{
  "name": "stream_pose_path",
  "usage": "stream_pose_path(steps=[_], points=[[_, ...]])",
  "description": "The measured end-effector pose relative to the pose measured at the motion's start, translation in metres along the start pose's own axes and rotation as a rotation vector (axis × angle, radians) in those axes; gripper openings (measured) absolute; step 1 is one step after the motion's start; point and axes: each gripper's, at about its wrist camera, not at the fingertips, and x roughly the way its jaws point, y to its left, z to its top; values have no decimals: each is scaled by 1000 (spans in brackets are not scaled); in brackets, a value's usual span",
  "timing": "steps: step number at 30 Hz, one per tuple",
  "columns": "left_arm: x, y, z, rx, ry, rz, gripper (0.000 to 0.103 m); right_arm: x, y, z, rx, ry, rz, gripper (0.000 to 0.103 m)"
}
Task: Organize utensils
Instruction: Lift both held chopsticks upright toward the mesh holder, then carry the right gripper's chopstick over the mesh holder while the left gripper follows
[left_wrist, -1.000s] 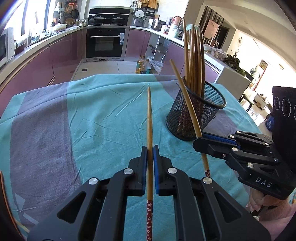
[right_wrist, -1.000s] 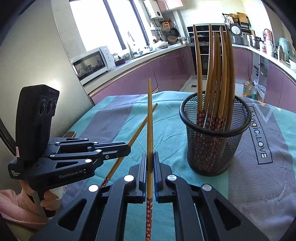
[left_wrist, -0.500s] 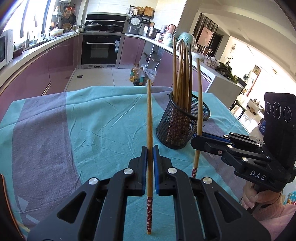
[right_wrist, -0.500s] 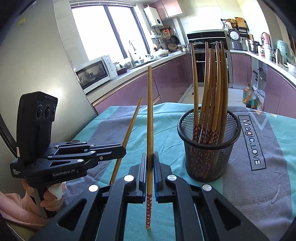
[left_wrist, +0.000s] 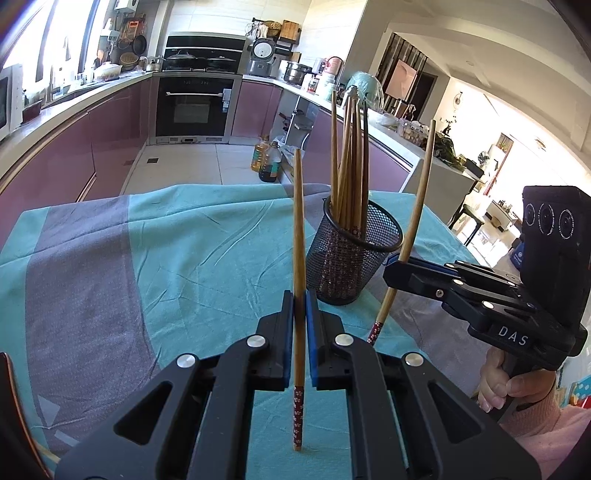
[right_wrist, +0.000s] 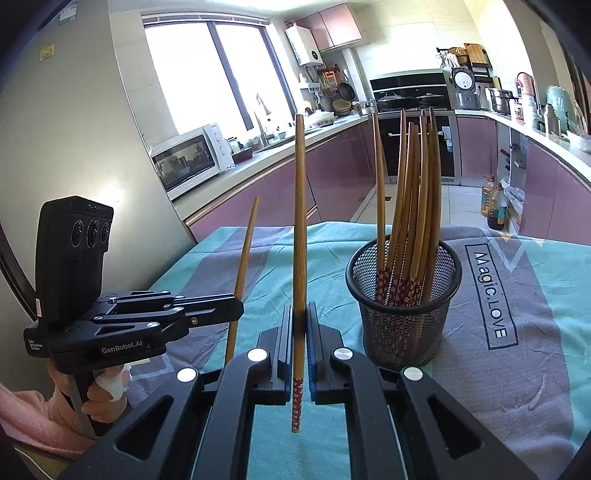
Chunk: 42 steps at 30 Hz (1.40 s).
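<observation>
I've got the left tongs (left_wrist: 300, 295) clamped tight on one wooden chopstick (left_wrist: 298, 236), standing it upright, its red flowered end hanging just above the teal cloth (left_wrist: 192, 251) on the counter. The right tongs (right_wrist: 300, 308) grip a second chopstick (right_wrist: 300, 229) the same way, patterned end down, tip clear of the cloth. Both tongs tilt downward from my hands; my left hand (right_wrist: 107, 391) and right hand (left_wrist: 506, 380) wrap the grips, pink sleeves showing. The black mesh holder (right_wrist: 404, 314), full of matching chopsticks, stands just beyond and between my two tools, nearer the right one.
</observation>
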Motion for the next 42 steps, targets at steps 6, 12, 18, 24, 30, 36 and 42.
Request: stream_pose_path(steps=[6, 12, 18, 24, 30, 36, 42], points=[[-3, -2, 3, 8, -17, -3, 7, -5, -1, 2, -2, -16, -4, 6], [-6, -3, 6, 9, -27, -7, 7, -10, 0, 6, -5, -31, -14, 6], [-8, -7, 9, 18, -37, -20, 7, -18, -1, 9, -10, -51, -26, 6], [-13, -7, 15, 13, -52, -48, 7, -25, -2, 17, -14, -75, -40, 6], [-16, -11, 21, 21, -68, -59, 7, -30, -7, 21, -7, -92, -44, 6], [-16, -16, 26, 34, -76, -68, 7, -35, -12, 25, -10, -110, -51, 6], [-14, -18, 29, 42, -74, -71, 7, -36, -15, 28, -10, -119, -55, 6]])
